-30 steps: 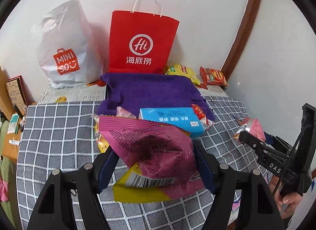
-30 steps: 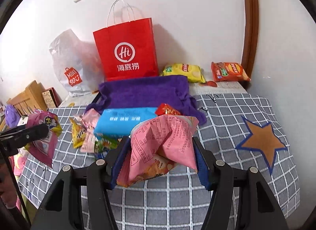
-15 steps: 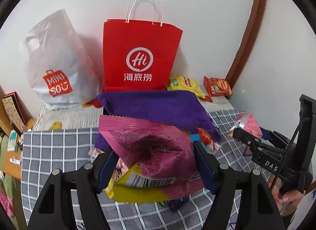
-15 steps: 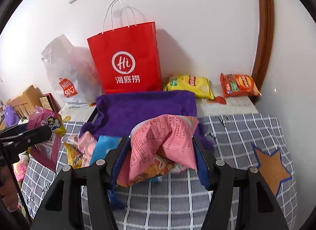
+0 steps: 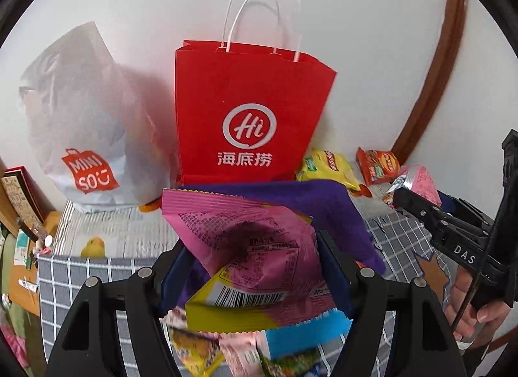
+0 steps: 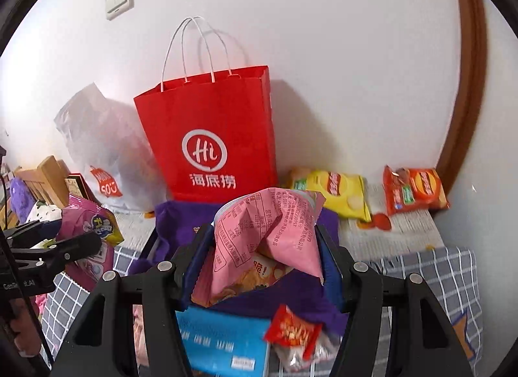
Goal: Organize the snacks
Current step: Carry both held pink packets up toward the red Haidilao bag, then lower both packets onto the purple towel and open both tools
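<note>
The left tongs point(image 5: 255, 267) are clamped on a magenta and yellow crinkled foil snack packet point(image 5: 249, 247), its barcode end turned toward the camera and its blue pads pressing both sides. The right tongs point(image 6: 262, 260) are clamped on a pale pink crumpled snack bag point(image 6: 268, 234) printed with small text, squeezed between both blue pads. Both packets hang above the desk, in front of an upright red paper carrier bag with white cord handles point(image 5: 249, 111), which stands against the white wall with its mouth open at the top. Just beside it sits a white plastic shopping bag with an orange logo point(image 5: 81, 124). A purple fleecy cloth point(image 6: 181, 224) lies at the foot of the red bag, spread over the grey checked desk cover point(image 6: 430, 267). A light blue flat box point(image 6: 223, 341) lies below the right tongs, with a small red sachet point(image 6: 291, 328) touching its edge. Against the wall, near the brown curved trim, lie a yellow crisp packet point(image 6: 336, 189) and an orange-red crisp packet point(image 6: 414, 189), slightly apart from each other. In the left wrist view a person's hand point(image 5: 469, 312) grips the handle of the right tongs at the frame's edge.
</note>
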`<act>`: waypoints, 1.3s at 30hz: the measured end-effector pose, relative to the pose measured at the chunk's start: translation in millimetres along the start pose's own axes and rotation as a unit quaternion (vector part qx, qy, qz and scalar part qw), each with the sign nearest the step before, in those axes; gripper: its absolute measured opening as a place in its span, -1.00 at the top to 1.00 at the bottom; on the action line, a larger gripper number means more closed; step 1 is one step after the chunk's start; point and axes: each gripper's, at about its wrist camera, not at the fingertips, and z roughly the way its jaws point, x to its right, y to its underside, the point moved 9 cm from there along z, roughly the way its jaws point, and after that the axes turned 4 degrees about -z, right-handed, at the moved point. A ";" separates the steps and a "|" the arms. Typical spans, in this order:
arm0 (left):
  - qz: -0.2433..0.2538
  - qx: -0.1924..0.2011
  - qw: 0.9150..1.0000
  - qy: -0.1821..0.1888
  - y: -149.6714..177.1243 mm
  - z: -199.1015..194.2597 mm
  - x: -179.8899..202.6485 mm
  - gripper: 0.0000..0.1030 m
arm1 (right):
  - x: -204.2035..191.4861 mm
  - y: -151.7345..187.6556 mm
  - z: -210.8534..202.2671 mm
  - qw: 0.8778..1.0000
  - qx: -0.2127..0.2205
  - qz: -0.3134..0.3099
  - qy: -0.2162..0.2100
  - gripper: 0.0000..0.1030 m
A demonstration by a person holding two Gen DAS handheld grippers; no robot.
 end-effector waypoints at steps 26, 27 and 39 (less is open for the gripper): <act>-0.017 -0.074 0.997 0.001 -18.0 147.3 -31.0 -0.39 | 42.3 10.1 142.3 0.997 -0.071 0.020 -0.011 -0.17; -0.016 -0.080 0.997 0.000 -16.3 150.5 -31.9 -0.39 | 43.4 13.3 147.0 0.997 -0.078 0.020 -0.011 -0.17; -0.031 -0.087 0.996 0.008 -13.2 165.1 -40.5 -0.39 | 48.0 31.2 171.9 0.995 -0.101 0.021 -0.010 -0.18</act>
